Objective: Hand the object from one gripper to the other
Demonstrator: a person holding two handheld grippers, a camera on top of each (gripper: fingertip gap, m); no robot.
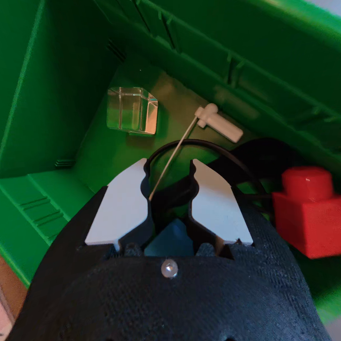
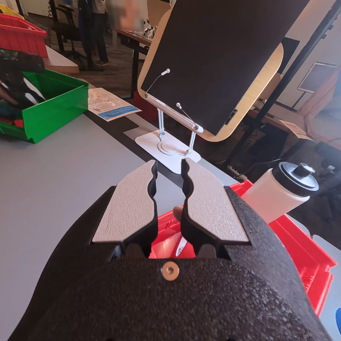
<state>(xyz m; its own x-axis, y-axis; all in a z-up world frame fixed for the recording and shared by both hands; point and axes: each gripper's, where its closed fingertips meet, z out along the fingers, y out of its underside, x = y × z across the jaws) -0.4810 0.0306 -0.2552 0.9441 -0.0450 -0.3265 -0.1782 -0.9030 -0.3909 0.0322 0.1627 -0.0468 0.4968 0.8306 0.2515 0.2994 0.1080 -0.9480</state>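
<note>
Left wrist view: the left gripper (image 1: 168,166) is inside the green bin (image 1: 55,92), jaws spread, nothing clamped. A black cord (image 1: 184,141) loops just past the fingertips, and a thin wire runs between them up to a white tag (image 1: 219,120). This tagged item, lying up and right on the bin floor, is probably the object. A clear block (image 1: 132,110) and red brick (image 1: 310,212) lie beside.

Right wrist view: the right gripper (image 2: 168,166) is spread, empty, above a red bin (image 2: 295,249), well apart from the green bin; the left is nearer.
</note>
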